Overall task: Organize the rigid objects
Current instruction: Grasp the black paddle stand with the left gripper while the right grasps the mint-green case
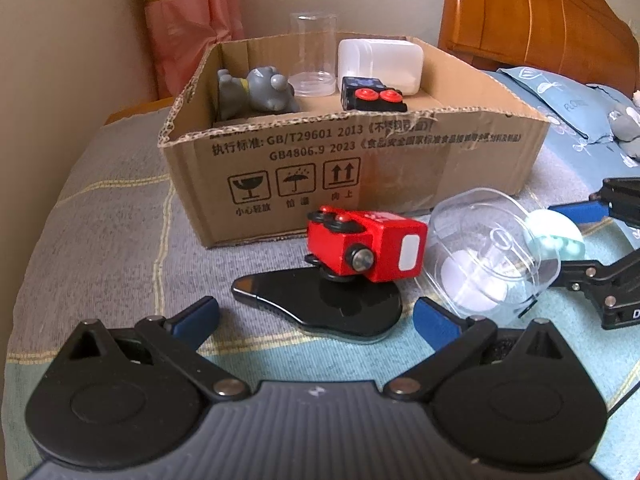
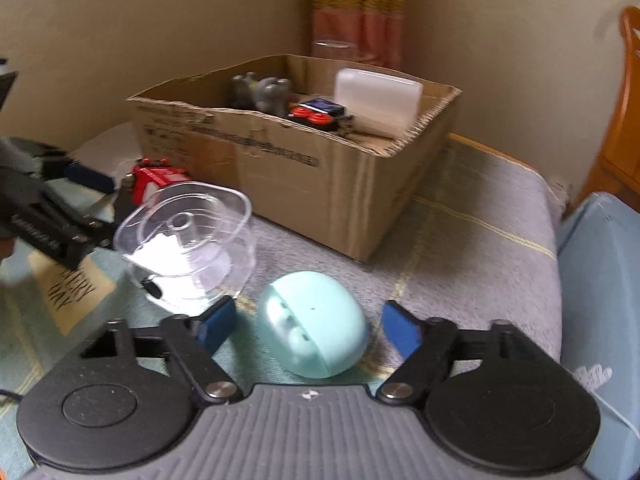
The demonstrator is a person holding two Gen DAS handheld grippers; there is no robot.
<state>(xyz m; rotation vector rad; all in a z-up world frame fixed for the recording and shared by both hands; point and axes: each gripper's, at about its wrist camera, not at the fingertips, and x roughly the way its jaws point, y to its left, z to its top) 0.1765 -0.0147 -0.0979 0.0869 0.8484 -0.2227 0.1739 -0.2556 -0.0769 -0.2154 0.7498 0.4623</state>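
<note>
My left gripper (image 1: 316,316) is open over the bedspread. Just ahead of its fingers a red fidget cube (image 1: 376,248) rests on a flat black object (image 1: 320,300). To the right of these a clear plastic container (image 1: 488,256) lies on its side. In the right wrist view a mint-green rounded case (image 2: 316,336) lies between the blue pads of my right gripper (image 2: 310,326), with a gap showing on each side. The clear container (image 2: 188,240) is left of it. Behind stands an open cardboard box (image 1: 360,160) holding a grey toy figure (image 1: 256,92), a clear cup (image 1: 312,56), a white tub (image 1: 380,64) and a black cube (image 1: 368,96).
The bed has a grey and teal checked cover (image 1: 112,232). A wooden headboard (image 1: 540,12) and blue pillows (image 1: 568,112) lie to the right, with another grey toy (image 1: 624,124) on them. A wall and a pink curtain (image 1: 188,20) stand behind the box.
</note>
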